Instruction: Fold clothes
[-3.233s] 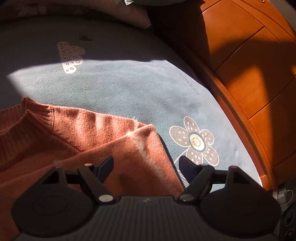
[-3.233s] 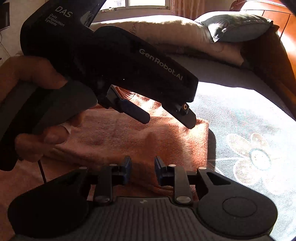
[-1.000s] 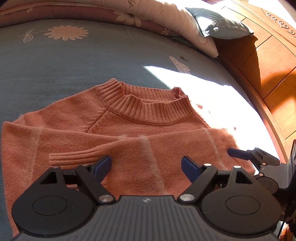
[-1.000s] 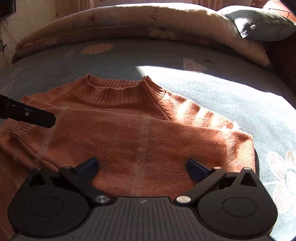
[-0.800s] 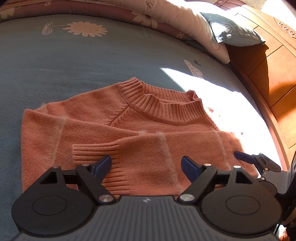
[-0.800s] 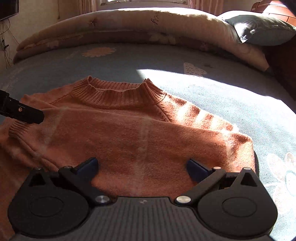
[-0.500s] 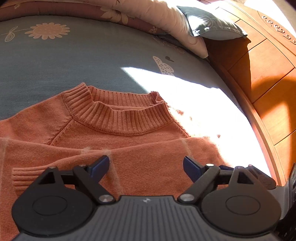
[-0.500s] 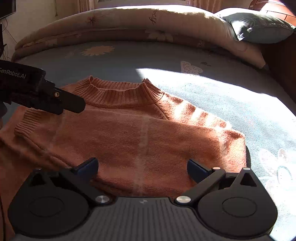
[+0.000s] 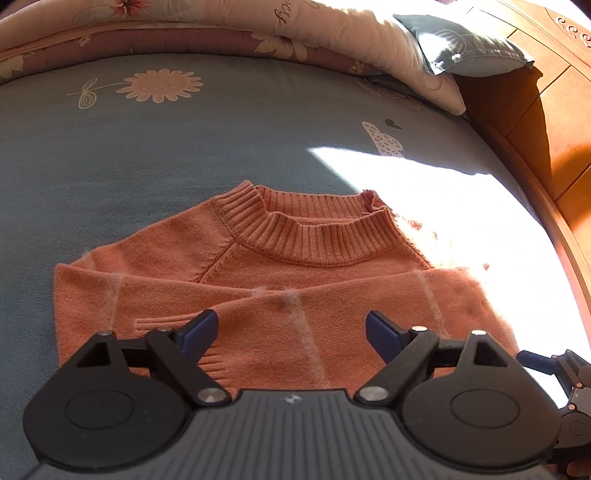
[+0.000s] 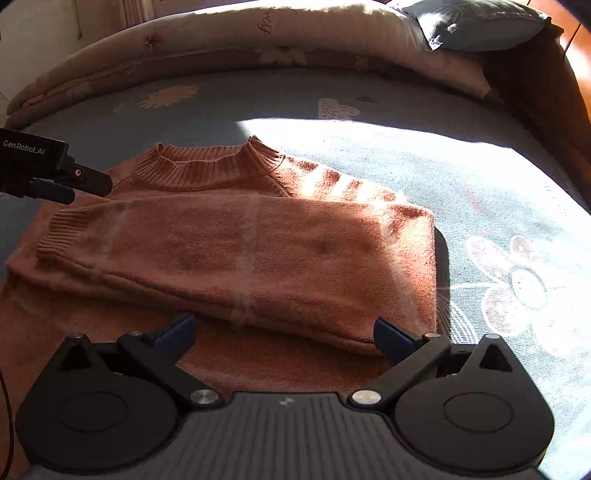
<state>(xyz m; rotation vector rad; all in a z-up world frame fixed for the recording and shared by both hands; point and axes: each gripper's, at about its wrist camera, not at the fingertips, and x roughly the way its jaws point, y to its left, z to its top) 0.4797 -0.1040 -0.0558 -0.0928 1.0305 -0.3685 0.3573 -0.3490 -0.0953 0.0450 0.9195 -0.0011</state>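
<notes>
The orange sweater lies flat on the blue floral bedsheet, ribbed collar at the far side. Both sleeves are folded across the chest: one sleeve runs right to left over the body, and its ribbed cuff ends at the left edge. Sunlight cuts a bright patch across the sheet on the right and washes out the sweater's right shoulder.

The left gripper hangs above the near part of the sweater, its blue-tipped fingers spread wide, with nothing between them. In the right wrist view it pokes in from the left edge, level with the sweater's left shoulder; whether it touches the knit cannot be told.

The right gripper sits at the sweater's near edge, its jaws also spread wide and holding nothing. Its fingertips frame the lower edge of the folded sleeve. In the left wrist view it shows at the lower right corner, just beside the sweater's right edge.

Along the far side of the bed lies a rolled quilt, with a grey pillow at its right end. The wooden headboard rises on the right.
</notes>
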